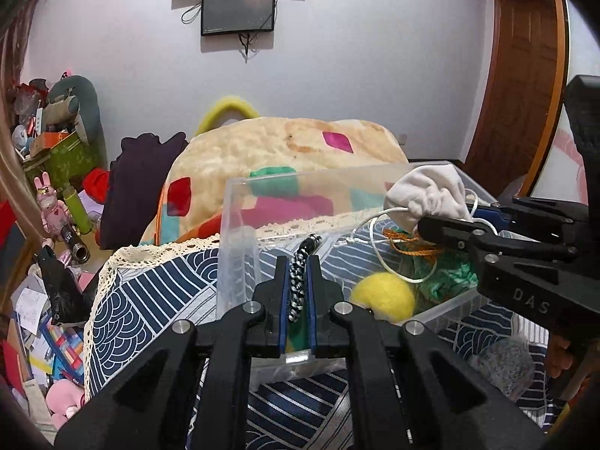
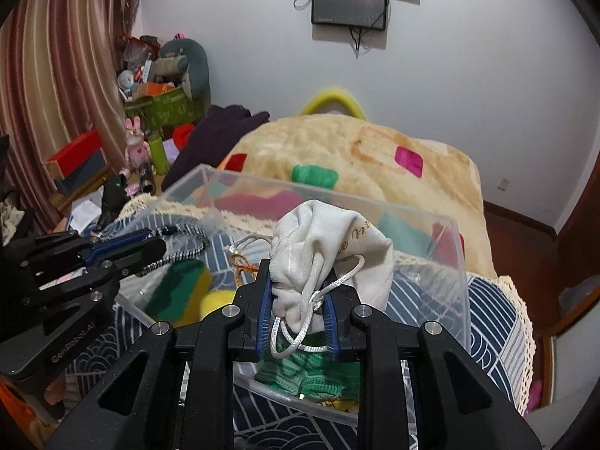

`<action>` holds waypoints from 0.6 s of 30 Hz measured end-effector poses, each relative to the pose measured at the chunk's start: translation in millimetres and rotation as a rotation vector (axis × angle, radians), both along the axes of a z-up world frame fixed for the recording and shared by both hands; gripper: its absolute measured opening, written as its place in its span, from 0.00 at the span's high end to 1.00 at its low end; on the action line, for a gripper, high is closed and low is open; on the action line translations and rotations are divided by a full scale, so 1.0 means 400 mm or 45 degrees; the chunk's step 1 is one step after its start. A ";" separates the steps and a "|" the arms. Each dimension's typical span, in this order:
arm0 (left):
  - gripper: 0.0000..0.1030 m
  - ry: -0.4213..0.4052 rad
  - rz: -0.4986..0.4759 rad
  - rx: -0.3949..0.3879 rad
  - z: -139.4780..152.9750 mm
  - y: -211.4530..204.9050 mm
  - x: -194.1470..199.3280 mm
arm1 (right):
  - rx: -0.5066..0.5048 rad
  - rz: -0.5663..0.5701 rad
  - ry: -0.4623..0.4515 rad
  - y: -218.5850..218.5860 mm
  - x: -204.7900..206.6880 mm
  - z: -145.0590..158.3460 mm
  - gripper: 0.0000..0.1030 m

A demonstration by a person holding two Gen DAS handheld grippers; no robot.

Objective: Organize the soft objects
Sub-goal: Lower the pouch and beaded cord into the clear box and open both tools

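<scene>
A clear plastic box (image 1: pixel 240 225) (image 2: pixel 459 273) sits on a blue patterned cloth. My left gripper (image 1: pixel 298 285) is shut on a black-and-white braided cord (image 1: pixel 300 281) over the box's near left part; the gripper also shows in the right wrist view (image 2: pixel 150 249), with the cord (image 2: pixel 187 242) trailing from it. My right gripper (image 2: pixel 298 288) is shut on a white drawstring pouch (image 2: pixel 337 236) above the box; the left wrist view shows the gripper (image 1: pixel 442 225) and the pouch (image 1: pixel 427 191) too. Inside the box lie a yellow felt ball (image 1: pixel 382 294) and a green knitted piece (image 2: pixel 300 369).
A large pancake-print blanket pile (image 1: pixel 285 150) rises behind the box. A grey fluffy item (image 1: pixel 506 360) lies on the cloth to the right of the box. Cluttered toys, boxes and papers (image 1: pixel 56 187) fill the left side. A wooden door (image 1: pixel 525 75) stands at right.
</scene>
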State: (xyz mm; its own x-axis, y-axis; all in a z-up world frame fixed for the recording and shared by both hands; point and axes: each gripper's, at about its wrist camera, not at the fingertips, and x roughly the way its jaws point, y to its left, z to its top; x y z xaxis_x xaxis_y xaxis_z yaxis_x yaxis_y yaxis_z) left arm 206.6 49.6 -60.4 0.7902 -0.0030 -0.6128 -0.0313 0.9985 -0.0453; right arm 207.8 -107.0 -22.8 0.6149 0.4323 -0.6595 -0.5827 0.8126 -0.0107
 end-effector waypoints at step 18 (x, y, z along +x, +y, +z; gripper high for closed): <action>0.78 0.010 -0.038 0.016 0.021 -0.019 -0.038 | 0.045 0.011 -0.028 -0.044 -0.037 0.028 0.51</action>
State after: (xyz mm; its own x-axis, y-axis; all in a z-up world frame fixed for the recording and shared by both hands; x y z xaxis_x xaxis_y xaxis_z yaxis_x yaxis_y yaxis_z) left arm 191.4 42.0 -52.2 0.7850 -0.0186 -0.6192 -0.0019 0.9995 -0.0324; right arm 192.9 -124.4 -11.8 0.6253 0.4602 -0.6302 -0.5895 0.8077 0.0050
